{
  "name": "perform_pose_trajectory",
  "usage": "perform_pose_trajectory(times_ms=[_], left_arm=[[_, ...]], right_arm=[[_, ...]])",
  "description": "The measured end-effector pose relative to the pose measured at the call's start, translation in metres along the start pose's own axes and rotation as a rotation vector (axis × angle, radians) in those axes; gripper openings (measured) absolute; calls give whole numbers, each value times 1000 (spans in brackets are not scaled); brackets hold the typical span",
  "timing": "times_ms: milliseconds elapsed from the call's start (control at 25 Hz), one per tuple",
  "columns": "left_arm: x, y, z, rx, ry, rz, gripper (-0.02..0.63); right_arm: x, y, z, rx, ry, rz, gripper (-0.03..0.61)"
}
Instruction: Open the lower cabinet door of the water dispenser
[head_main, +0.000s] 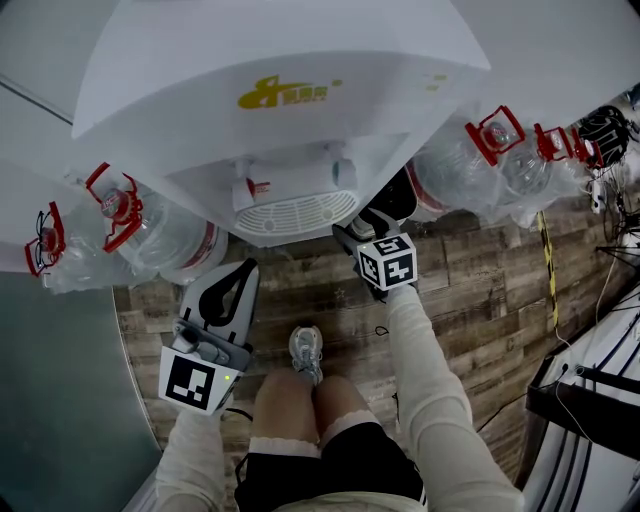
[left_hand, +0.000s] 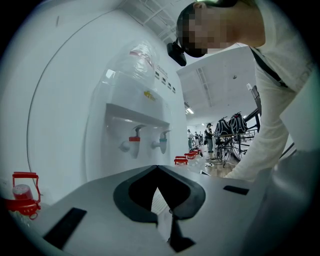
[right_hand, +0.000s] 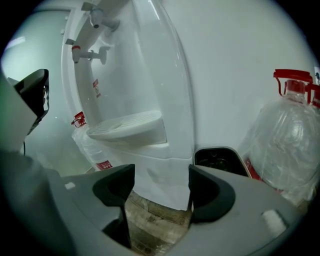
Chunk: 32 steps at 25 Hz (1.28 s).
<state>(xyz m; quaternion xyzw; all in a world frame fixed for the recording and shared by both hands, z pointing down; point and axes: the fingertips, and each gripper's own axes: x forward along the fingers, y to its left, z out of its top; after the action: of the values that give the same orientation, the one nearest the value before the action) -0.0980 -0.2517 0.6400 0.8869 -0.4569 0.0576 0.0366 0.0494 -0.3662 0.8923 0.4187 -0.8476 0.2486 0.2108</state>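
Right gripper (right_hand: 160, 181) gapes empty, 5 o'clock off the dispenser (head_main: 270, 100), lined up on its door (right_hand: 150, 167) edge. Left gripper (left_hand: 156, 169) hangs clear, pinched together, empty.

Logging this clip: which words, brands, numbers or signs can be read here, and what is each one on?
Nothing reads clearly.
Yellow logo on top of the water dispenser: a brand mark with small characters, too blurred to read.
Red label on the water bottle beside it: print too small to read.
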Motion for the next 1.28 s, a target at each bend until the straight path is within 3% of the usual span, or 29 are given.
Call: perform_pose_trajectory(times_ms=[400, 960, 1280], left_arm=[[-1, 12, -11, 14, 20, 7, 2], [8, 7, -11, -9, 21, -10, 2], [1, -12, 10, -27, 36, -30, 2]], right_arm=[[22, -14, 0, -55, 29, 13, 339], [2, -2, -13, 56, -28, -29, 332], [-31, 25, -43, 101, 23, -32, 328]])
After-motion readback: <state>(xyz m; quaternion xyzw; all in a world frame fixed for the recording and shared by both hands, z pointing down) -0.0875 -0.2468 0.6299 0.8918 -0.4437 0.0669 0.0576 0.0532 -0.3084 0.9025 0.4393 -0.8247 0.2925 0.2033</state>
